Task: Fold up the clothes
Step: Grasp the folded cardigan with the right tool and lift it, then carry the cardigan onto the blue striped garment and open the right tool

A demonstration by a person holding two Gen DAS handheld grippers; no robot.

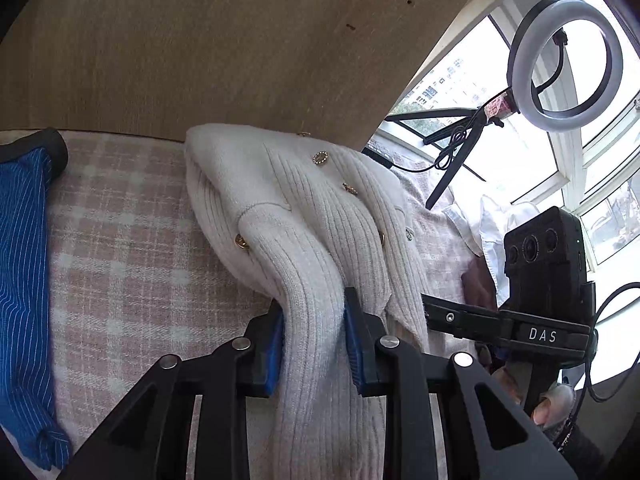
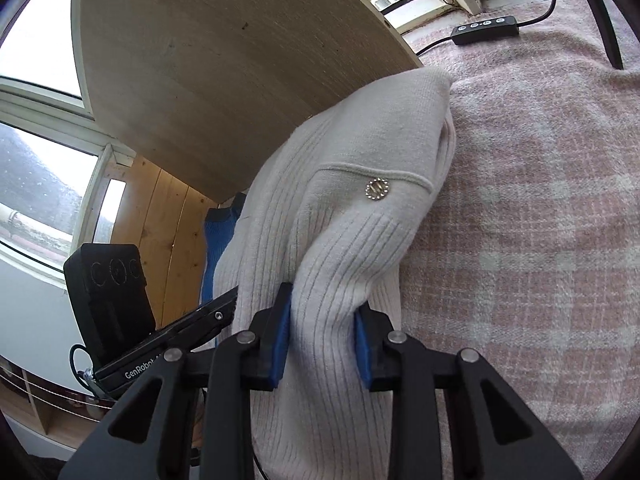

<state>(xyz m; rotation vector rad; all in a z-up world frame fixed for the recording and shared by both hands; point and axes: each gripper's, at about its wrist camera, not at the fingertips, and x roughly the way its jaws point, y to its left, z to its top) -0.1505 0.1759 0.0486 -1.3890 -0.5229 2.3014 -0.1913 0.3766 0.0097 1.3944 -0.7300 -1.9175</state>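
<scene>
1. We hold both claws low and side by side over the pink checked blanket (image 2: 540,240).
2. Left claw (image 1: 314,332): clamped on a ribbed fold of the cream cardigan (image 1: 304,208).
3. Right claw (image 2: 322,328): clamped on another fold of the cardigan, which drapes onto the blanket.

Support surface: a bed (image 2: 540,240) covered in pink-and-white plaid cloth, filling the right half of the right wrist frame. A cream ribbed cardigan (image 1: 304,208) lay on it at frame centre, partly lifted off the cloth. A blue pinstriped garment (image 1: 24,280) lay at the left edge. A black remote (image 2: 485,29) with its cable rested at upper right.
</scene>
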